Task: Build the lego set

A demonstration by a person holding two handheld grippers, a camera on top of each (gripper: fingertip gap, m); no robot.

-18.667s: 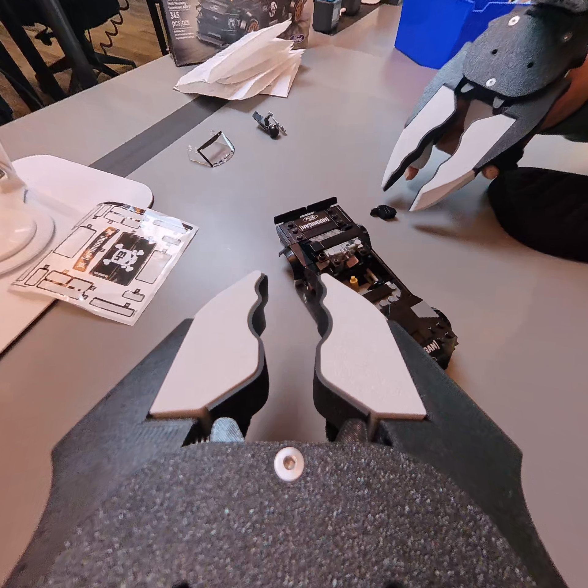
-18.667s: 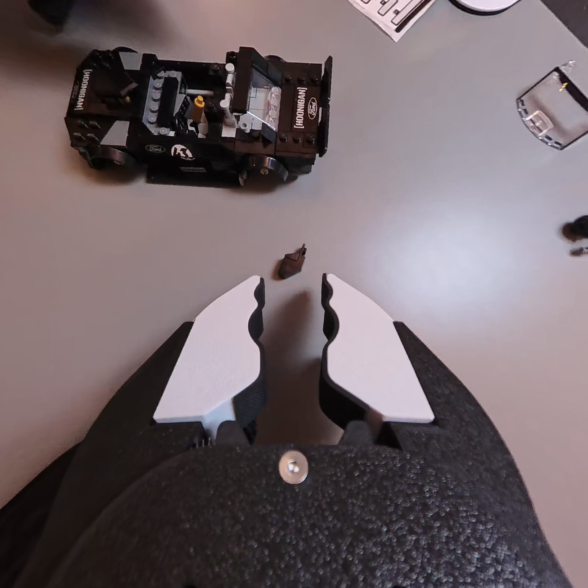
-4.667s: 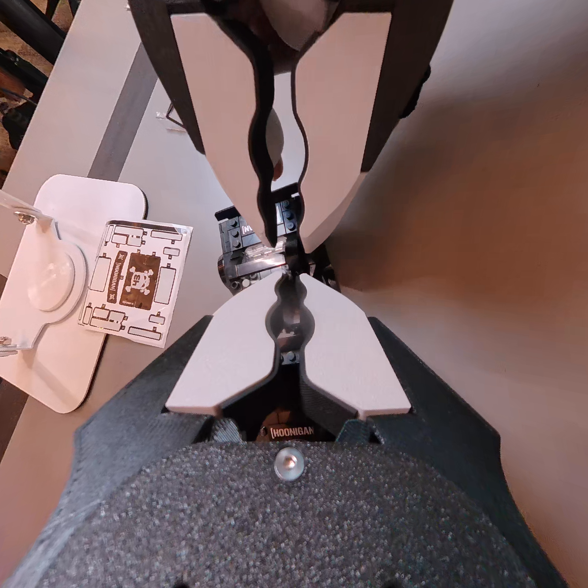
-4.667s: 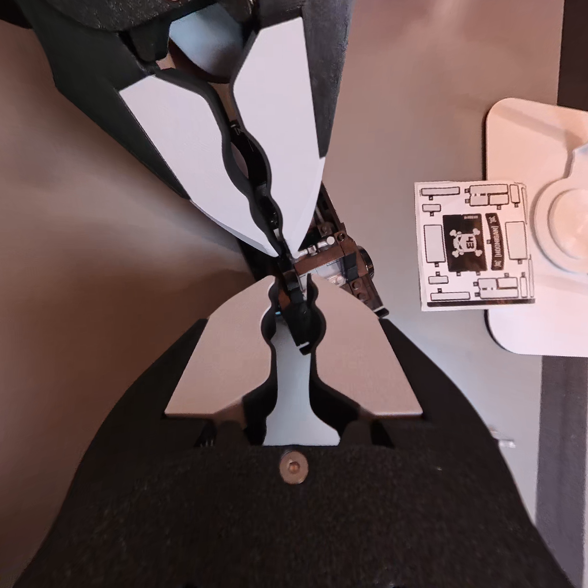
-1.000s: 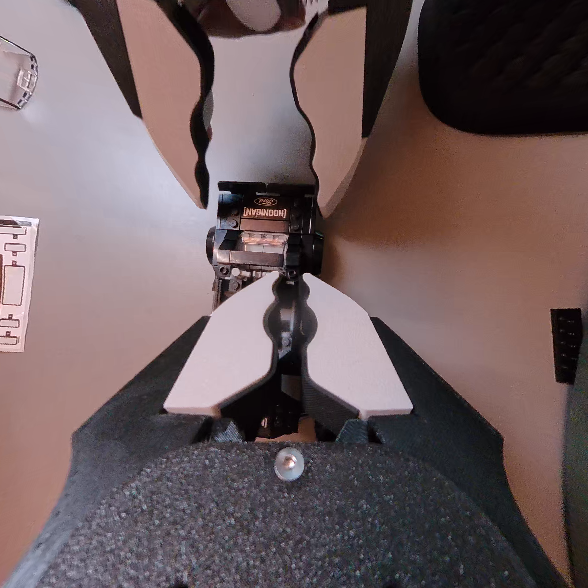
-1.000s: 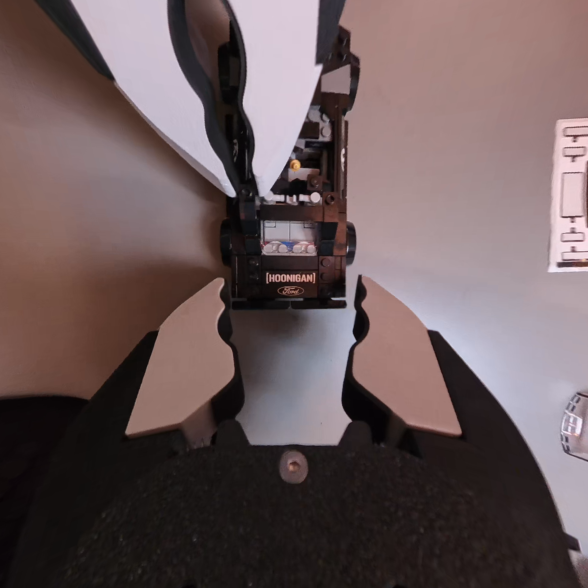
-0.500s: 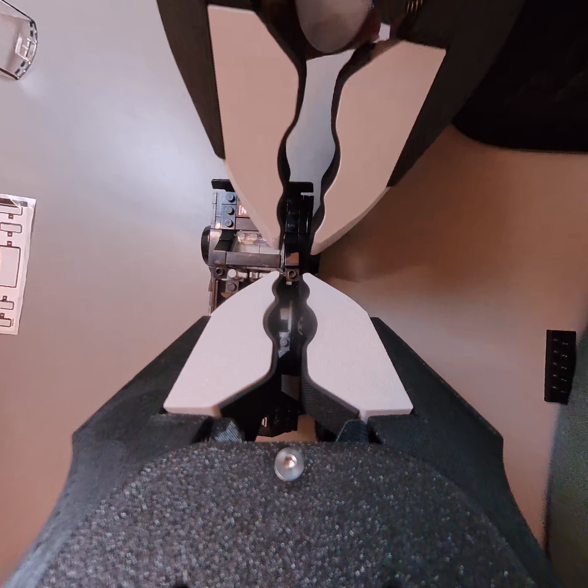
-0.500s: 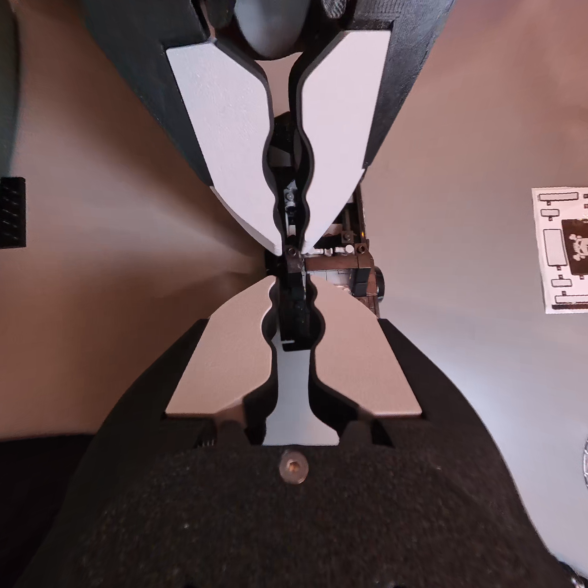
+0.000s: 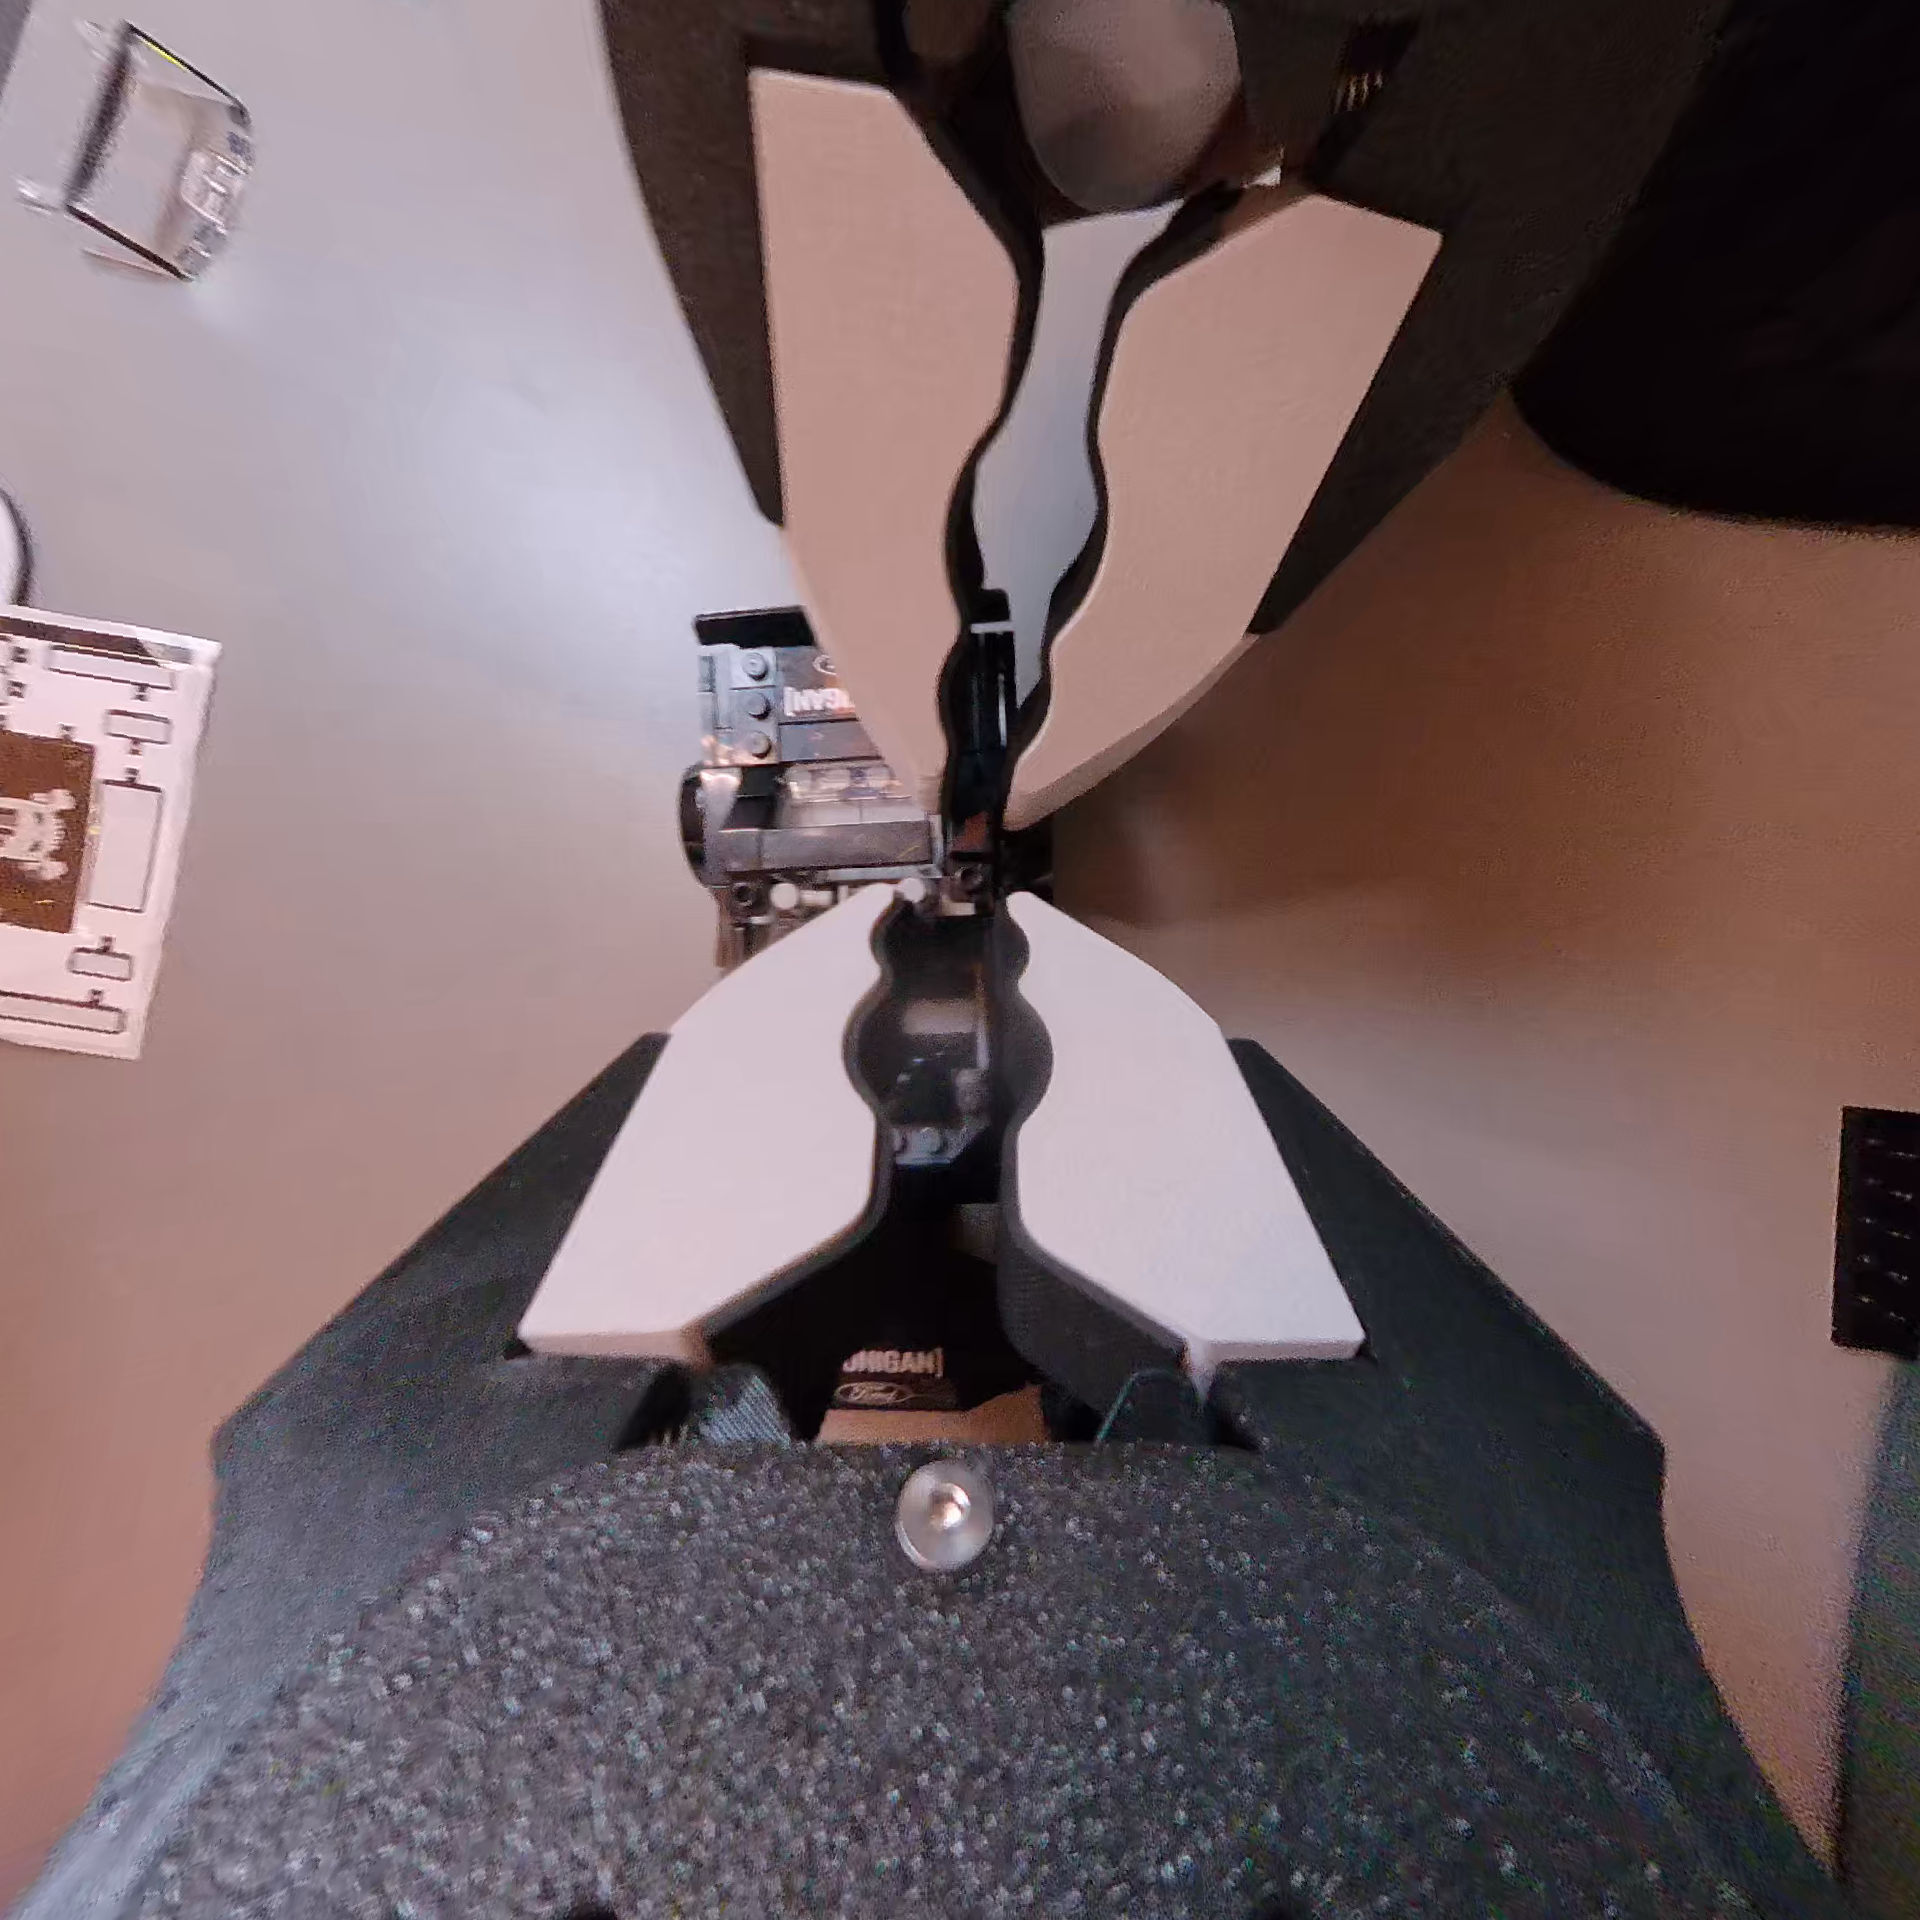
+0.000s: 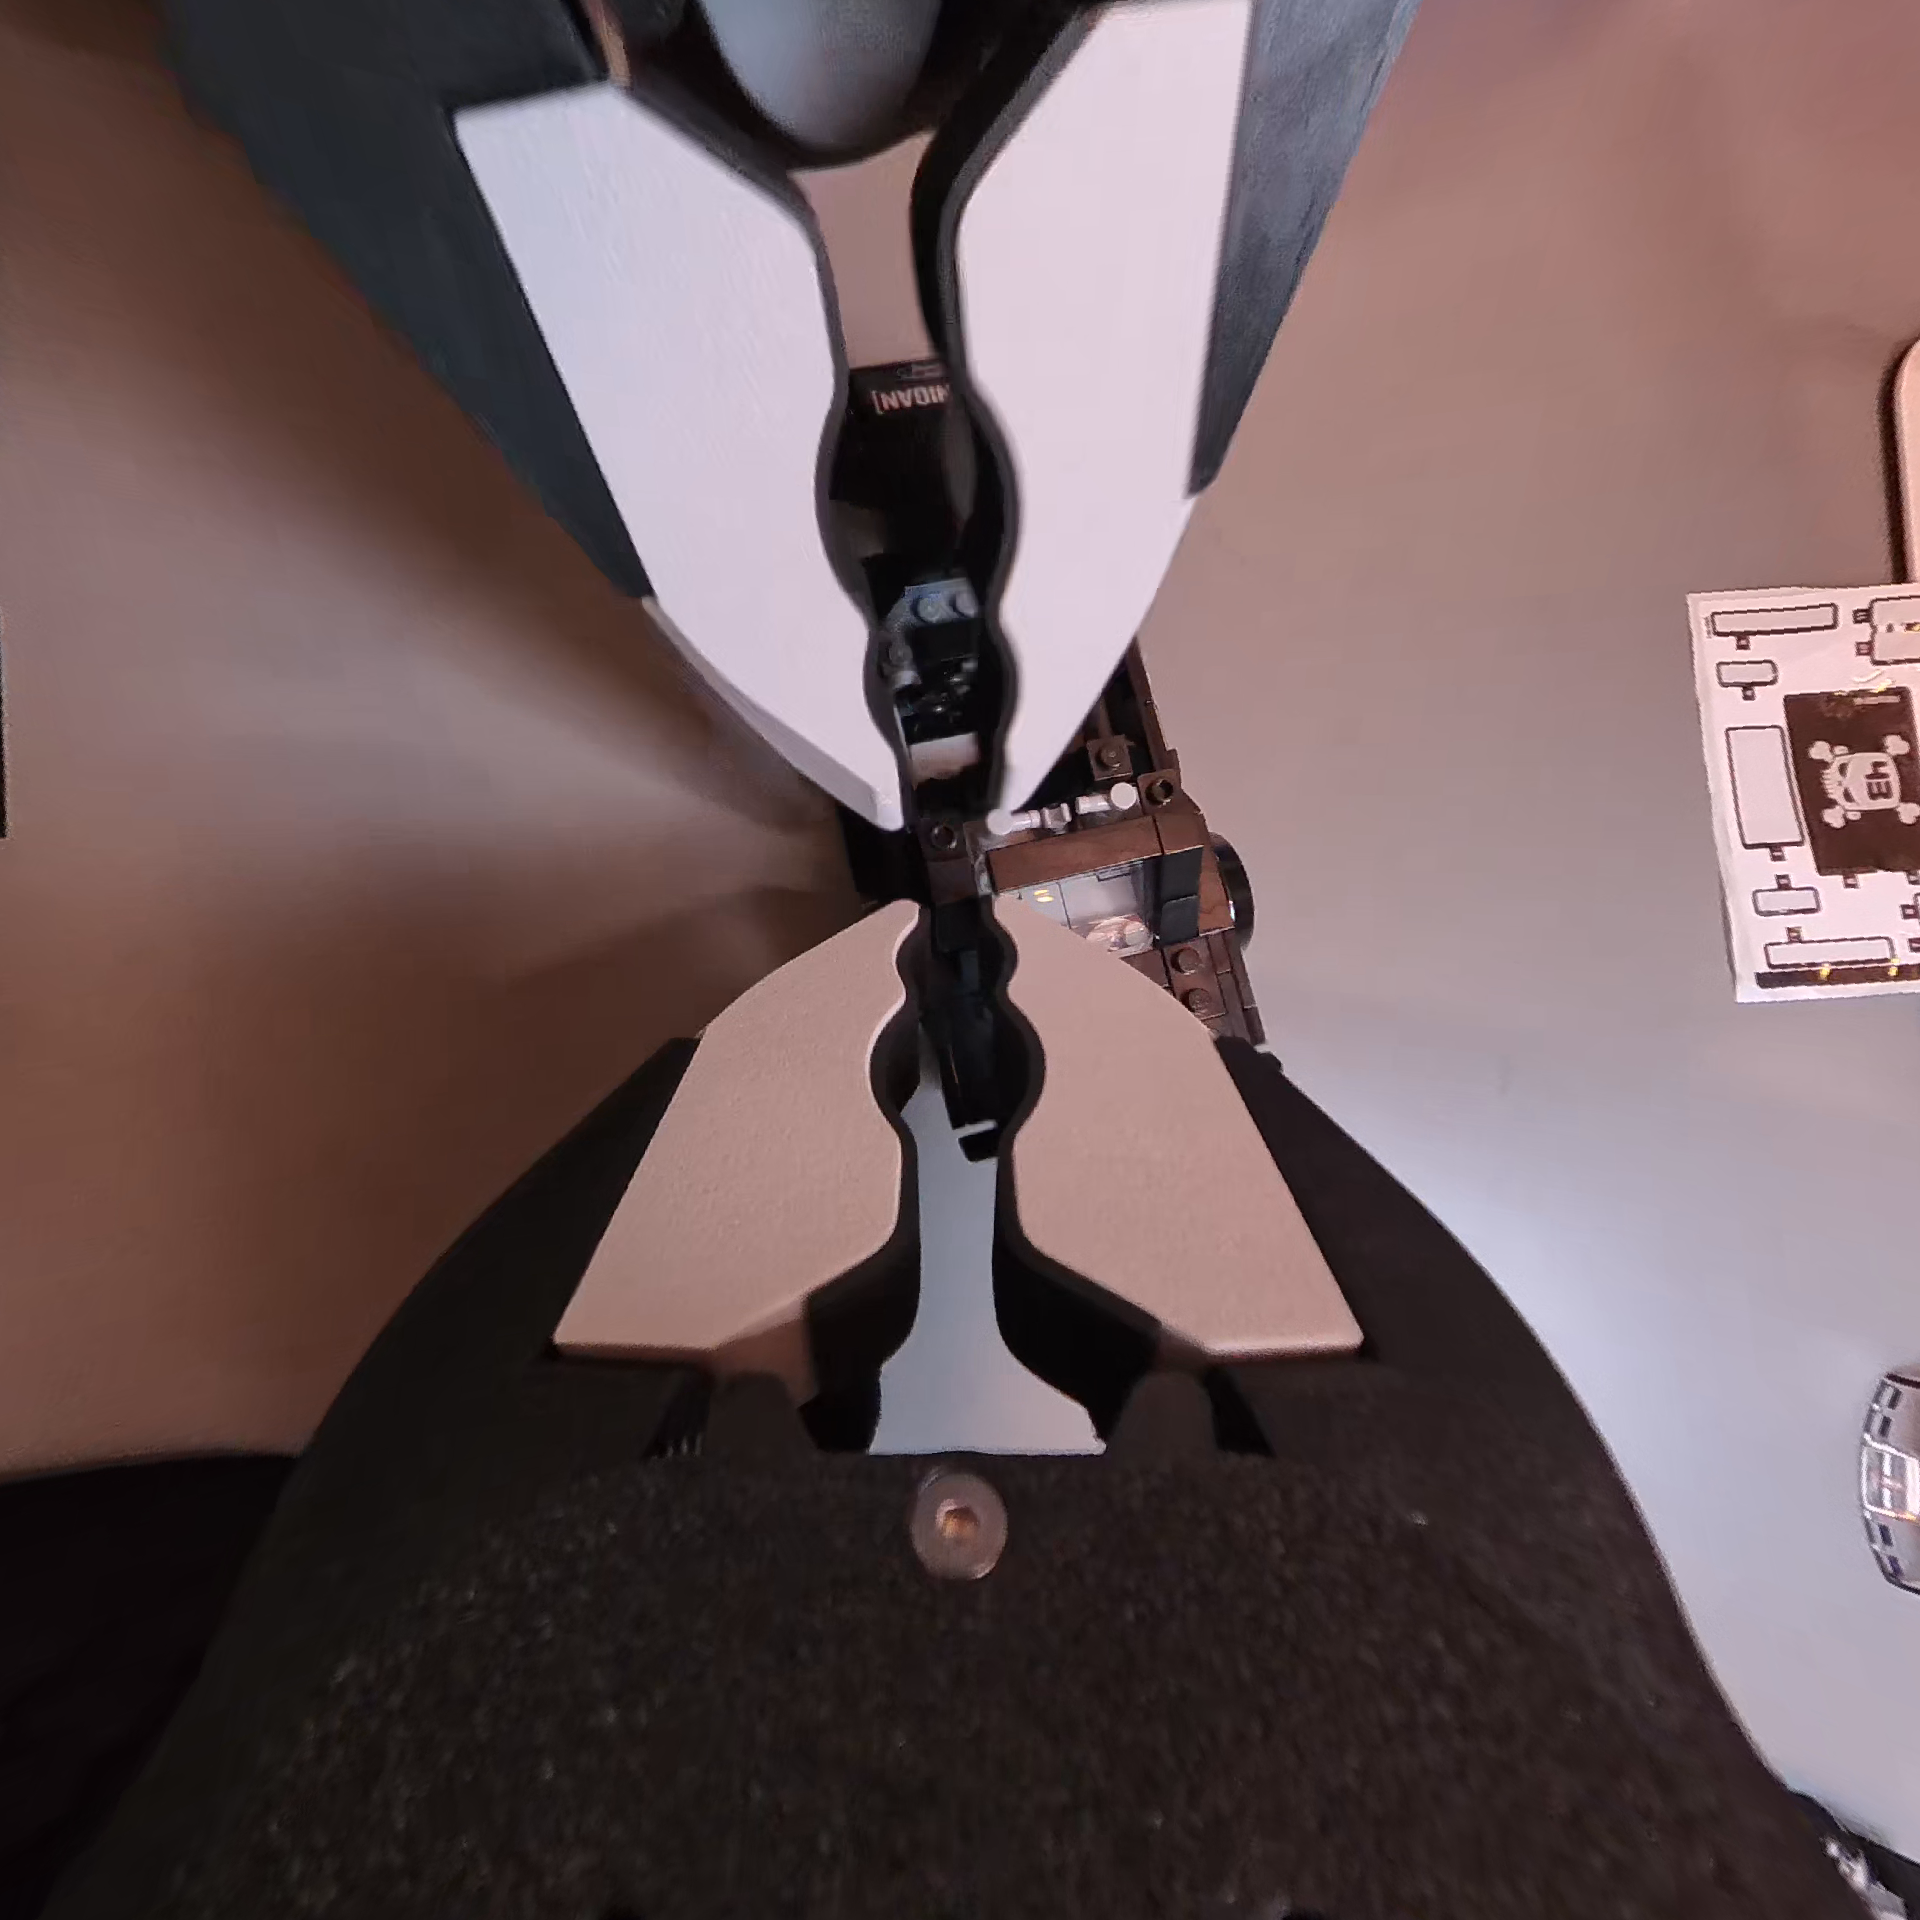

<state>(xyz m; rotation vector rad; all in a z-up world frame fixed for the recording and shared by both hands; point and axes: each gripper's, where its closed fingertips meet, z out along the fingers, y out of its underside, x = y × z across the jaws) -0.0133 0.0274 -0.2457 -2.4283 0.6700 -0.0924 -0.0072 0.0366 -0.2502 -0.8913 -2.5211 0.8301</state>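
Left gripper (image 9: 951, 904) clamped along the black lego car (image 9: 805, 800) as a second ago. Right gripper (image 10: 956, 920), spread wide a second ago, now pinched on the car's rear side edge. Black bricked body, clear rear panel, between both tips on grey table (image 9: 416, 468). Beyond, sticker sheet (image 10: 1808, 821).
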